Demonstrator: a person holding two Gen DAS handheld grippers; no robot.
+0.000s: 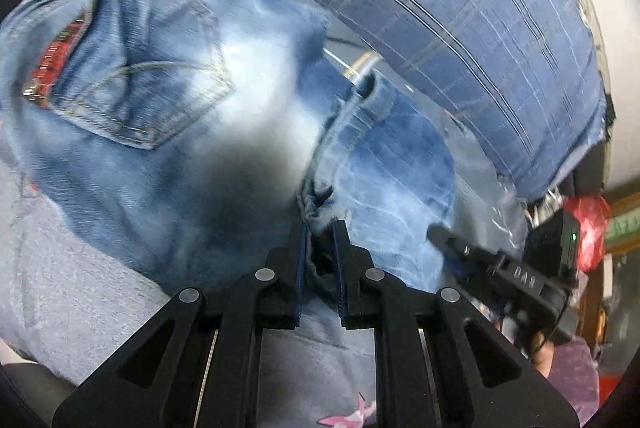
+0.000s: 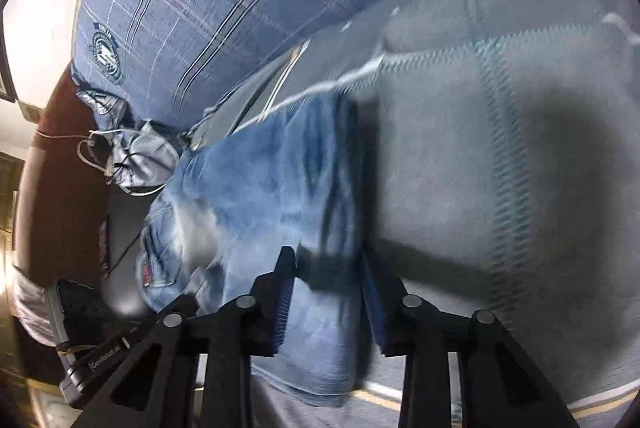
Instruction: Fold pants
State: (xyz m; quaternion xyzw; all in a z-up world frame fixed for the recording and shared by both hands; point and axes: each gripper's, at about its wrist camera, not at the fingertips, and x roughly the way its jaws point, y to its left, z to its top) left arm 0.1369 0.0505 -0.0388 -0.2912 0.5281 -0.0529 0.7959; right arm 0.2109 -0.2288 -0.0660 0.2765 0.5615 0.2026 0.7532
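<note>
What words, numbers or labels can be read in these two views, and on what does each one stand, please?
"DA8": raised on the black right gripper body, left wrist view.
Round crest on the plaid pillow: lettering too small to read.
Red tag on the jeans: blurred.
Label on the left gripper body: illegible.

Grey bed cover [image 2: 500, 148] carries it all: faded jeans [image 1: 180, 132] spread flat on it, blue plaid pillow [image 1: 460, 20] just beyond the jeans.
</note>
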